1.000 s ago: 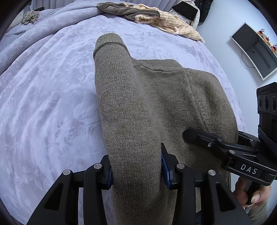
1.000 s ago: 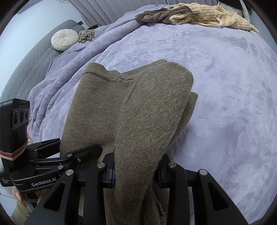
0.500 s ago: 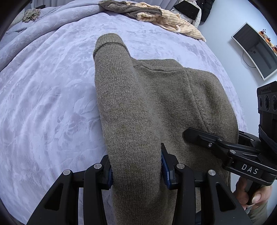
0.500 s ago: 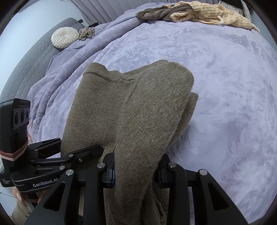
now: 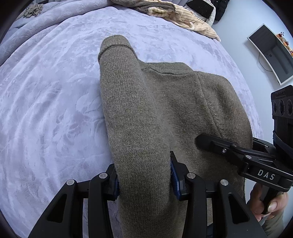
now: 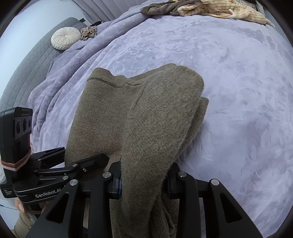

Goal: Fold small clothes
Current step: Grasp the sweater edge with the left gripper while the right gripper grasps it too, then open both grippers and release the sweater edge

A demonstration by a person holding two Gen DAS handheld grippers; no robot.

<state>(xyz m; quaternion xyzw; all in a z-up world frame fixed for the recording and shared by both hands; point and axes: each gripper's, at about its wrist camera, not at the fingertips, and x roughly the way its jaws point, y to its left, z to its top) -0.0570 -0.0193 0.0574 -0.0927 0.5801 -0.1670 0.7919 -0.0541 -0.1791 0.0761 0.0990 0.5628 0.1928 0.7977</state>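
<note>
The olive knit sweater (image 5: 164,109) lies on the bed's lavender blanket (image 5: 45,100). The left hand-held gripper (image 5: 144,175) clamps one folded edge, the right hand-held gripper (image 6: 144,177) the other, seemingly a sleeve.

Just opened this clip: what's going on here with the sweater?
A person holds a gripper in each hand and is folding an olive-brown knitted sweater on a bed covered by a lilac plush blanket. The left gripper is shut on a bunched sleeve side of it, and the right gripper is shut on the opposite side. A pile of beige and brown clothes waits at the far edge.
</note>
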